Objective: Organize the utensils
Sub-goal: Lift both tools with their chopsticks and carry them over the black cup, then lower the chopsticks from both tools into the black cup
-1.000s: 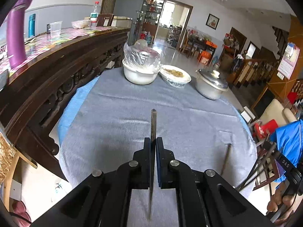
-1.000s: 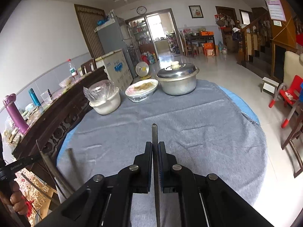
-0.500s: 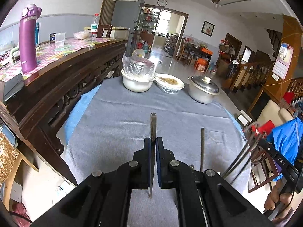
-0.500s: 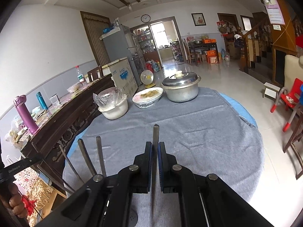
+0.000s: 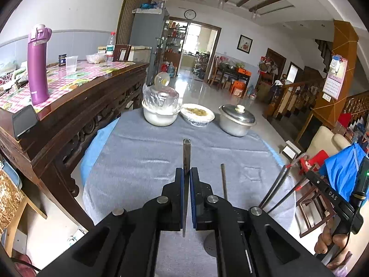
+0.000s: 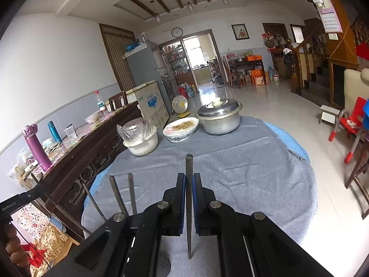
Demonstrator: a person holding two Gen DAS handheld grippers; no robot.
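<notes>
My left hand-held gripper [image 5: 186,173] is clamped tight on a thin metal utensil handle [image 5: 186,154], which pokes straight out past the fingertips over the gray cloth on the round table [image 5: 143,157]. My right hand-held gripper [image 6: 188,177] is pinched the same way on a second metal utensil handle [image 6: 189,168] — its end also sticks out forward above the cloth, and its near end runs back between the pads. In the right wrist view, two more metal rods [image 6: 124,191] stand up just to the left of my right hand-held gripper, beside the black frame; what they belong to I cannot tell. In the left wrist view, a single rod [image 5: 223,180] rises just right of the left hand-held gripper. At the far edge of the table sit three dishes in a row — a white bowl with a plastic bag over it [image 5: 160,113] on the left, a wrapped plate of food [image 5: 197,115] in the middle, a lidded metal pot [image 5: 237,121] on the right. A dark wooden sideboard [image 5: 69,120] with a purple bottle [image 5: 38,64] runs along the left.
</notes>
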